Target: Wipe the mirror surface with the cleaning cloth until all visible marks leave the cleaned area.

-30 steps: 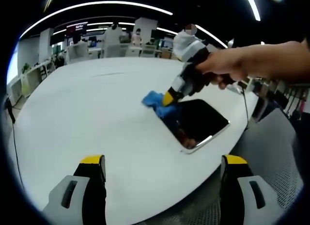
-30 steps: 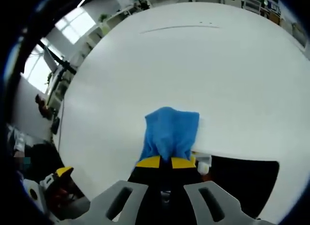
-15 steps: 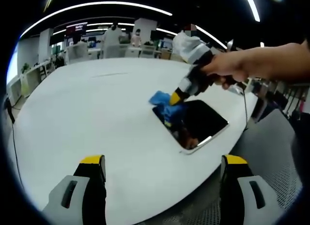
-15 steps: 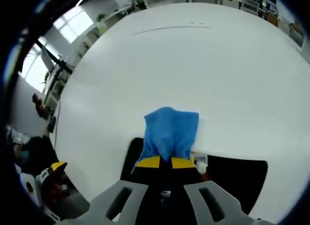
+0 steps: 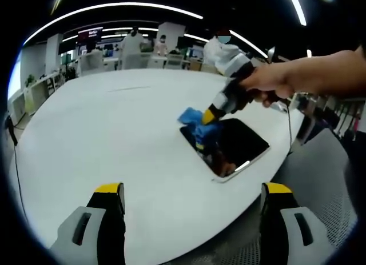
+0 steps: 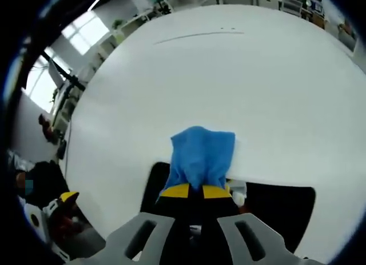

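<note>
Right gripper view: right gripper clenched on the blue cleaning cloth, which lies over the far edge of the dark mirror flat on the white table. Left gripper view: left gripper jaws spread wide, holding nothing, near the table's edge; a hand presses the right gripper and cloth onto the mirror's far corner.
</note>
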Available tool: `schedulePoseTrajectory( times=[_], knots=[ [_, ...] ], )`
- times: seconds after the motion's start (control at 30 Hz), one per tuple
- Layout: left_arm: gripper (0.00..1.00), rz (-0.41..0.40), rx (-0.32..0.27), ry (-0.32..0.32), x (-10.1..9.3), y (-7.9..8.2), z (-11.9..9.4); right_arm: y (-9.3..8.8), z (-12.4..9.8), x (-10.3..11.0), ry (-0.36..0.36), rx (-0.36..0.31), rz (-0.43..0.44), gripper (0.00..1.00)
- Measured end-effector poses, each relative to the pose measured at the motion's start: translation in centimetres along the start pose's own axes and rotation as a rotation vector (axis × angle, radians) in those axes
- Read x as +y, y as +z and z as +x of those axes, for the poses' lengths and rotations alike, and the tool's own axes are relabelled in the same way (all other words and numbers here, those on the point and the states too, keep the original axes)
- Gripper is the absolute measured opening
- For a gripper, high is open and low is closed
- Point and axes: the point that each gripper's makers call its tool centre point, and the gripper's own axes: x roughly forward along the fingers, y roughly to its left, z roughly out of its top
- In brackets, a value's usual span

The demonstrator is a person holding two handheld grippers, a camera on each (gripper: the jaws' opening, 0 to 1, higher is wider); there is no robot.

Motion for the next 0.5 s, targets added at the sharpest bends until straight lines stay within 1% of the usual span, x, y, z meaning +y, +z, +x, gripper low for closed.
schedulePoseTrajectory(
  times=[0.07, 0.27, 0.37, 0.43, 0.5],
  knots=[
    [0.99, -0.007, 0.002, 0.004, 0.1, -0.1, 0.0, 0.1, 0.1, 0.3, 0.005, -0.006, -0.004, 0.0],
    [0.99, -0.001, 0.012, 0.001, -0.1, -0.2, 0.1, -0.1, 0.1, 0.3, -0.021, 0.007, -0.01, 0.0],
    [0.99, 0.0, 0.006, -0.005, -0.2, -0.1, 0.2, -0.8, -0.2, 0.8, -0.019, 0.017, 0.001, 0.0],
    [0.99, -0.003, 0.005, -0.012, -0.2, -0.1, 0.2, -1.2, -0.4, 1.1, -0.017, 0.022, -0.014, 0.0],
    [0.99, 0.014, 0.01, -0.012, -0.3, -0.2, 0.3, -1.7, -0.5, 1.3, -0.019, 0.027, -0.027, 0.0]
  ],
)
